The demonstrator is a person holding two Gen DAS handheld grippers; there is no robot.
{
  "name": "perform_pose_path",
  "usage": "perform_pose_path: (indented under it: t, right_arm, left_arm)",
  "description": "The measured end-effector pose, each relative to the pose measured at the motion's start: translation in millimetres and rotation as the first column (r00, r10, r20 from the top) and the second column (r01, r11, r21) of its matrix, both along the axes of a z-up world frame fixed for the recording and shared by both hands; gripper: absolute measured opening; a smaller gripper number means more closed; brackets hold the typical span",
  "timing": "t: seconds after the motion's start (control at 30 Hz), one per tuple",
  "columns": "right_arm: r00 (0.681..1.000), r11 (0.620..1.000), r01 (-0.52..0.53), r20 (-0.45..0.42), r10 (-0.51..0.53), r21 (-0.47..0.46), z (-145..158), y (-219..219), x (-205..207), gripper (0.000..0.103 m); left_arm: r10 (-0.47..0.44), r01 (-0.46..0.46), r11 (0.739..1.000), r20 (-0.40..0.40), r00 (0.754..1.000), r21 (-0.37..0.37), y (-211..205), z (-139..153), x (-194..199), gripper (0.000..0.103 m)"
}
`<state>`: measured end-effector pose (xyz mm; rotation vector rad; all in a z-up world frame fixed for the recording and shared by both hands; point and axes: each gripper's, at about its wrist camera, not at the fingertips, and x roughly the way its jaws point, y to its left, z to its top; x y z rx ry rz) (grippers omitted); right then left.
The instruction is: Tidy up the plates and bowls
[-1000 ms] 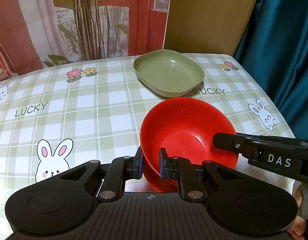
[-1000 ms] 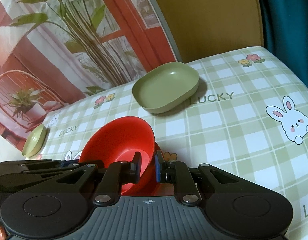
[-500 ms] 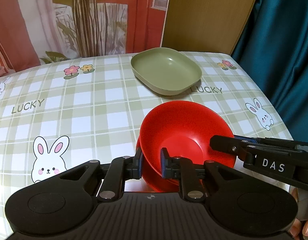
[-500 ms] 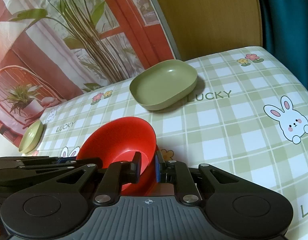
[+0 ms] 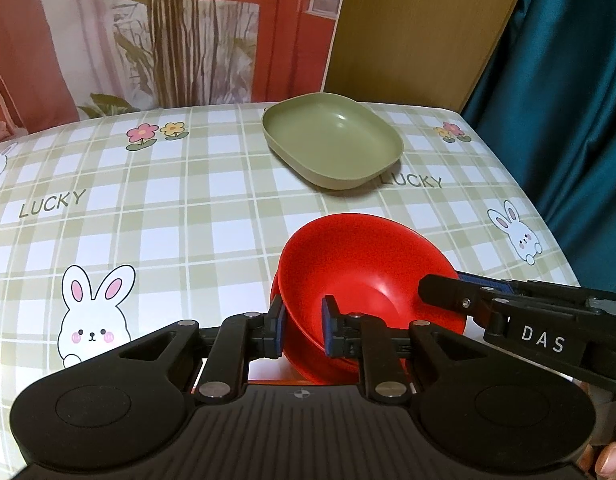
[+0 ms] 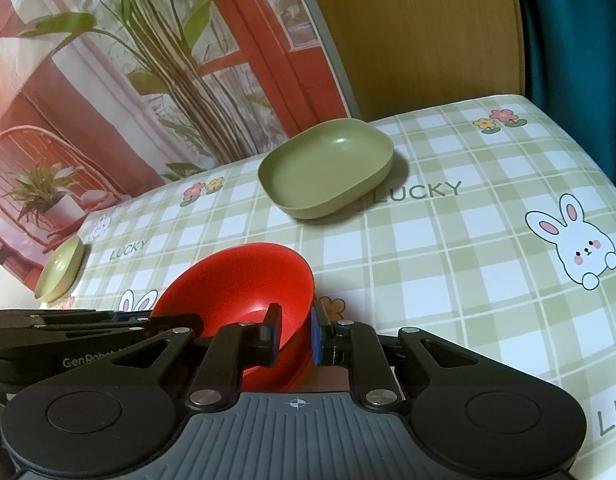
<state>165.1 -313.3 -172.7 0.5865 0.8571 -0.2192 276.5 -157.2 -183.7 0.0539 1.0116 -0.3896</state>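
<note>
Two stacked red bowls (image 5: 364,276) are held tilted just above the table near its front edge. My left gripper (image 5: 302,330) is shut on their near rim. My right gripper (image 6: 294,334) is shut on the rim at the bowls' right side, and the bowls also show in the right wrist view (image 6: 244,288). The right gripper's fingers (image 5: 448,294) show in the left wrist view. A green rounded dish (image 5: 332,146) sits empty at the far middle of the table, also in the right wrist view (image 6: 326,166). A small green bowl (image 6: 60,268) sits at the far left edge.
The table has a green checked cloth (image 5: 168,220) with rabbits and LUCKY lettering. A printed backdrop (image 5: 148,28) stands behind it, with a wooden panel (image 5: 420,28) and a teal curtain (image 5: 568,100) at the right. The table's right edge drops off beside the curtain.
Both grippers, still holding the red bowls, have drawn back slightly from the green dish. The grips have not changed.
</note>
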Motion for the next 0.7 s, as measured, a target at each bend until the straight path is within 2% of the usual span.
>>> perform_pose_path:
  t: [0.07, 0.13, 0.17, 0.2, 0.5, 0.7]
  right_arm:
    - [1.000, 1.000, -0.002, -0.002, 0.002, -0.002, 0.4, -0.1, 1.2, 0.015]
    - [1.000, 1.000, -0.001, -0.003, 0.001, -0.004, 0.3, -0.5, 1.2, 0.015]
    - [1.000, 1.000, -0.002, -0.005, 0.002, -0.005, 0.0, -0.7, 1.3, 0.016]
    - [1.000, 1.000, -0.002, -0.008, 0.002, -0.008, -0.2, -0.6, 1.3, 0.017]
    - [1.000, 1.000, -0.005, -0.008, 0.005, -0.018, 3.0, -0.1, 0.7, 0.018]
    - [1.000, 0.999, 0.010, 0.025, -0.009, -0.051, 17.1, -7.2, -0.1, 0.018]
  left_arm:
    - [0.010, -0.010, 1.000, 0.008, 1.000, -0.001, 0.8, 0.7, -0.6, 0.020]
    - [0.011, -0.011, 1.000, 0.012, 1.000, -0.005, 1.2, 2.0, -1.3, 0.025]
    - [0.014, -0.014, 1.000, 0.017, 1.000, -0.003, 1.6, 2.8, -1.9, 0.037]
    - [0.020, -0.021, 1.000, 0.027, 0.999, 0.005, 1.9, 3.8, -2.7, 0.044]
    - [0.045, -0.045, 0.999, 0.040, 0.998, -0.005, 7.5, 9.0, -3.5, 0.044]
    - [0.051, -0.050, 0.999, 0.057, 0.997, -0.010, 9.4, 14.5, -4.3, 0.044]
